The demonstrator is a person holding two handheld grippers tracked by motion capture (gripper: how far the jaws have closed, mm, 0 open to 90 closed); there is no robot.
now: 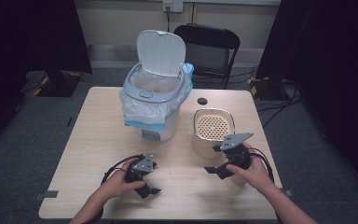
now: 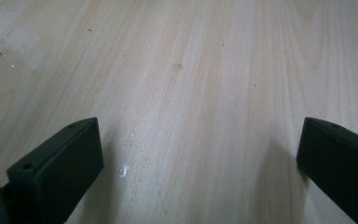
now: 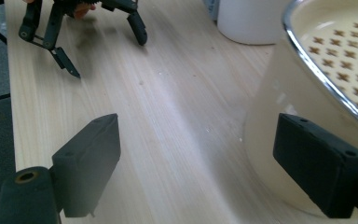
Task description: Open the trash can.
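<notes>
Nearby, round cream pot (image 1: 213,130) has perforated insert.

Bench (image 2: 191,70): pale wood, visible grain, matt, smooth. Cream basket (image 3: 279,116): glossy plastic wall, bright metal rim, perforated base. Bin (image 1: 154,93): white smooth plastic, grey rim; thin translucent plastic liner (image 1: 137,114). Gripper (image 3: 196,154) jaws: matt black plastic. Chair (image 1: 209,49): black, matt.
</notes>
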